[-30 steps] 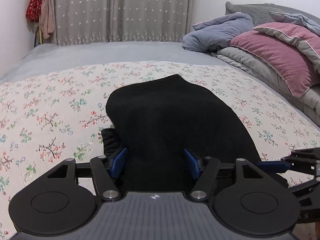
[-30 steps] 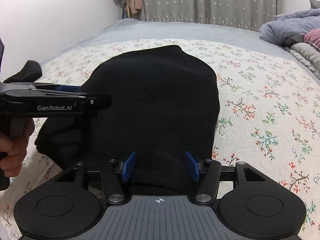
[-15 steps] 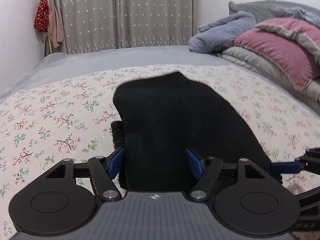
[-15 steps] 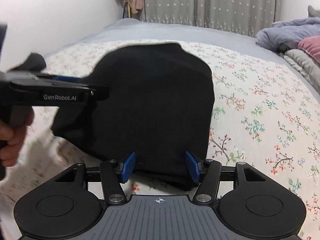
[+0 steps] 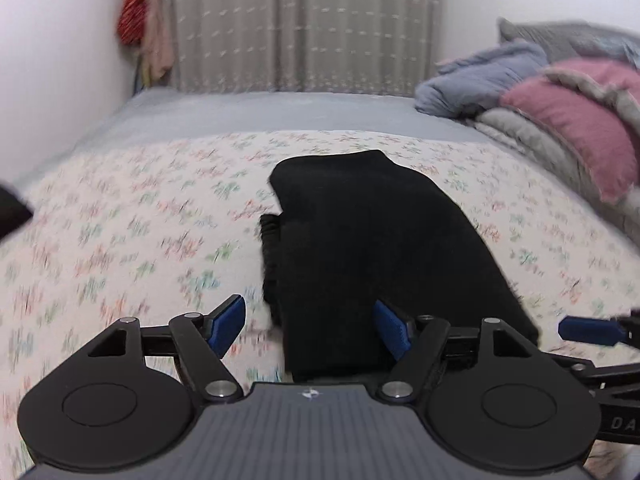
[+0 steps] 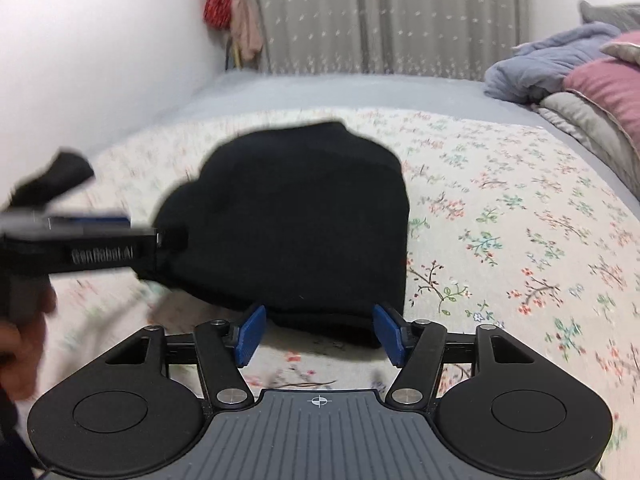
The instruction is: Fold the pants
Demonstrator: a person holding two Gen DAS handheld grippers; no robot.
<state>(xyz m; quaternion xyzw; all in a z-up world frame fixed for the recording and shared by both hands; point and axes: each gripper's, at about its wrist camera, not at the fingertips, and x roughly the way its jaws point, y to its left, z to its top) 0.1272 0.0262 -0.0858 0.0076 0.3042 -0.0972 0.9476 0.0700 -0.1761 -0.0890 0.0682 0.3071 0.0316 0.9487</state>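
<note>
Black pants (image 5: 372, 248) lie folded on the floral bedsheet (image 5: 120, 240). Left tool (image 5: 308, 326) and right tool (image 6: 318, 334) are both spread, gripping nothing. Risk: a spread finger snagging the near edge could undo the fold.

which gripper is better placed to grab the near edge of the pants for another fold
Left, probably. The left gripper is open with the black pants edge already between its fingers, while the right gripper, also open, sits just short of the hem over the floral sheet.
</note>
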